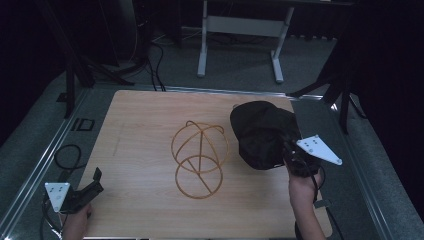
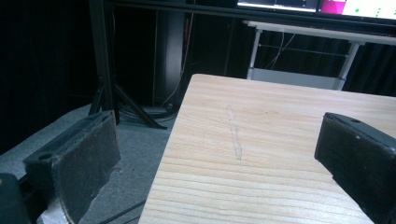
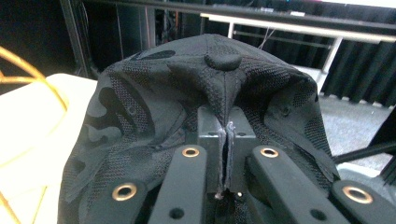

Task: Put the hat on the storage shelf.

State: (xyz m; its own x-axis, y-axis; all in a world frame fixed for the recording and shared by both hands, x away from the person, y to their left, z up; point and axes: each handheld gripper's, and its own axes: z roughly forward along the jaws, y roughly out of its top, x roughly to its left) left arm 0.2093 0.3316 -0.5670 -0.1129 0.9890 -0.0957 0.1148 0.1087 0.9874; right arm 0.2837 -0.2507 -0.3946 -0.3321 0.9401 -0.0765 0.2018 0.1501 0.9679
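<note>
A pale wooden table (image 1: 150,115) stands on grey carpet in a dark room. The right gripper (image 1: 295,159), at centre right, pinches a black cap (image 1: 260,132) beside a wire stand (image 1: 199,157). The left gripper (image 1: 82,192), lower left, gapes wide.

Left gripper (image 1: 96,181) low at near left corner, jaws spread wide apart, hand behind it. Right gripper (image 3: 226,140) at far right, jaws pinched together, forearm stretched forward.
</note>
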